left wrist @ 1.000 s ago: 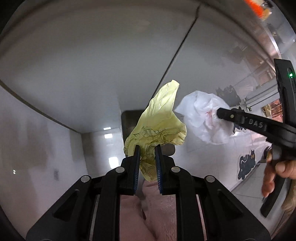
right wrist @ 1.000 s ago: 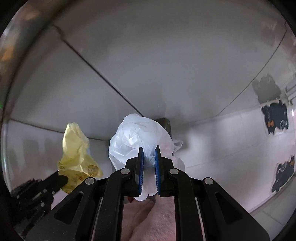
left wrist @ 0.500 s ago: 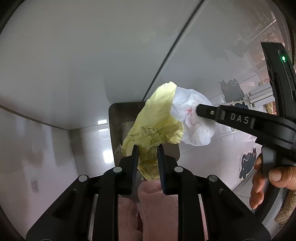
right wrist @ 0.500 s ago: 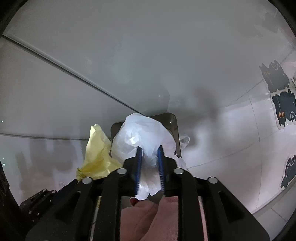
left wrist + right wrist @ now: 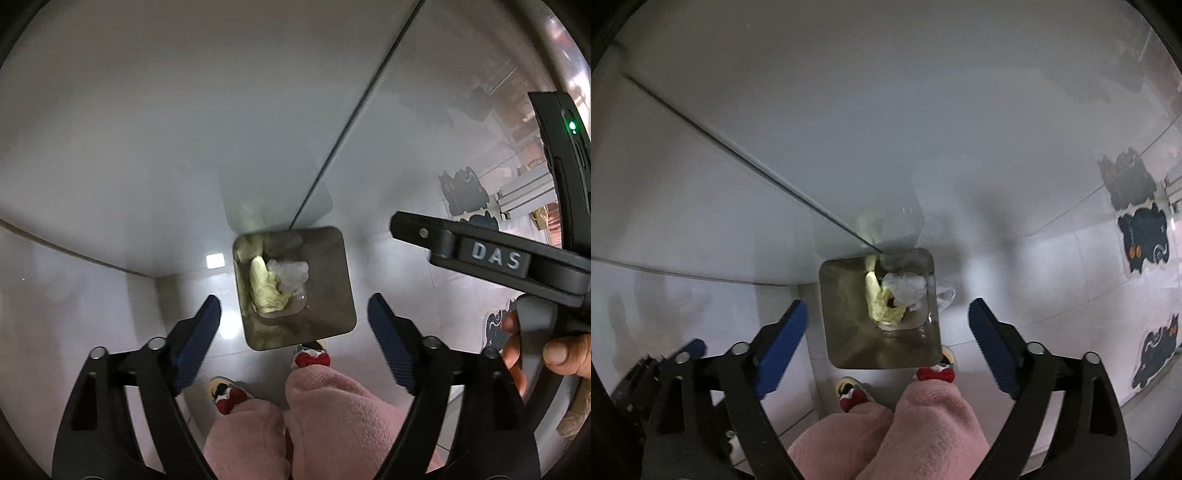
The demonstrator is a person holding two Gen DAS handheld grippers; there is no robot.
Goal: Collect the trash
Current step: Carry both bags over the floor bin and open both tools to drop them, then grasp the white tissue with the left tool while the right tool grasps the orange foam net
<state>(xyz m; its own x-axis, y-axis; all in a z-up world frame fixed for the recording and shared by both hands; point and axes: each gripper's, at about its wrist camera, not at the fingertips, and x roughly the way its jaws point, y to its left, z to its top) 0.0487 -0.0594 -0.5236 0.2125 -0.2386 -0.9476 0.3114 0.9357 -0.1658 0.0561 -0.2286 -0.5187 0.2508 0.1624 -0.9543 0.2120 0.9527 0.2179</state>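
A square metal trash bin [image 5: 332,295] stands on the floor against the wall, seen from above; it also shows in the right wrist view [image 5: 846,314]. Inside it lie a crumpled yellow bag [image 5: 264,291] [image 5: 879,301] and a crumpled white bag [image 5: 290,273] [image 5: 905,290]. My left gripper [image 5: 293,332] is open and empty, high above the bin. My right gripper [image 5: 886,332] is open and empty above the bin too; its body shows at the right of the left wrist view [image 5: 480,254].
The person's pink-trousered legs [image 5: 332,413] and red-bowed slippers [image 5: 310,356] stand just in front of the bin. A white wall with a dark seam [image 5: 351,122] rises behind it. Black cat stickers [image 5: 1143,236] mark the tiled floor at right.
Both grippers opened and let go of their bags. The yellow bag and the white bag dropped into the bin. Both views now look more steeply down.
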